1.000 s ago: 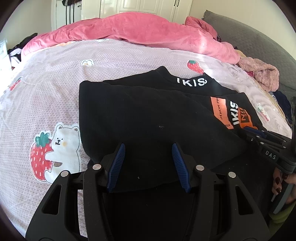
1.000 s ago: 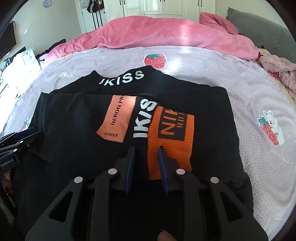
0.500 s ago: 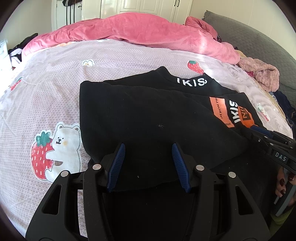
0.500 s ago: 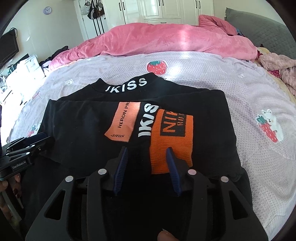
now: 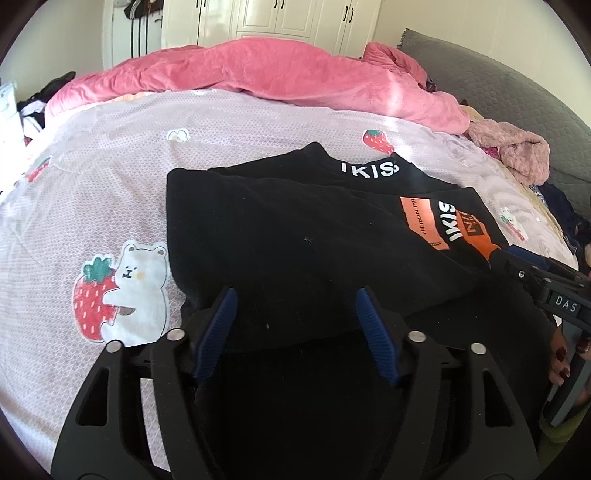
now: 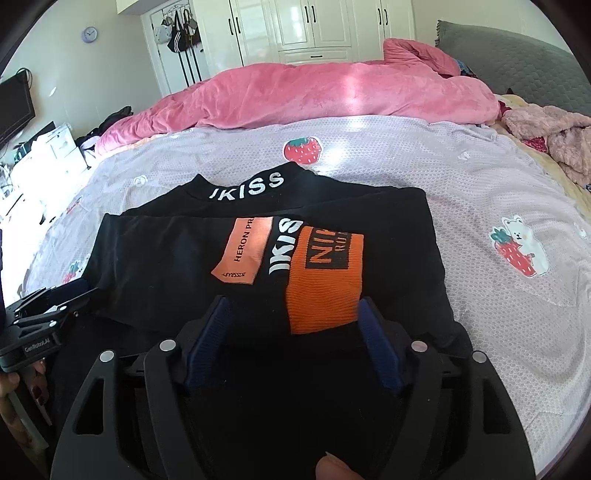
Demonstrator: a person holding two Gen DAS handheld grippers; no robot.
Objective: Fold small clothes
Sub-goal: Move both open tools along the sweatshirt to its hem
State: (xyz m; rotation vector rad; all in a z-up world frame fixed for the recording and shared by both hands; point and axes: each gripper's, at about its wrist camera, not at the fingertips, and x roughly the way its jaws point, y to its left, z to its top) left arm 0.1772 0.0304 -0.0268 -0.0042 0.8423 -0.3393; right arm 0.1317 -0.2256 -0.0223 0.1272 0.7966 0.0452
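Nearest to us, our left gripper (image 5: 295, 299) hovers low over the near hem of the black garment (image 5: 295, 236), its jaws spread wide with nothing between the blue pads (image 5: 218, 325). Our right gripper (image 6: 291, 306) hangs over the same garment further to the right, jaws likewise spread wide and holding nothing, the orange ribbed cuff (image 6: 325, 284) lying on the cloth between and just beyond its tips. The garment lies flat on the bed with its sides folded in over the middle, an orange label (image 6: 243, 251) reading HERON beside a sleeve band lettered in white, and the black collar (image 6: 247, 186) with the white word IKISS at its far edge. Under it spreads the pale lilac bedsheet (image 5: 92, 177), printed with a bear hugging a strawberry (image 5: 122, 291) to the left of the garment. Beyond the collar a rumpled pink duvet (image 6: 314, 96) runs across the bed, a fuzzy pink garment (image 5: 517, 155) sits at the far right, and white wardrobe doors (image 6: 310, 29) stand behind.
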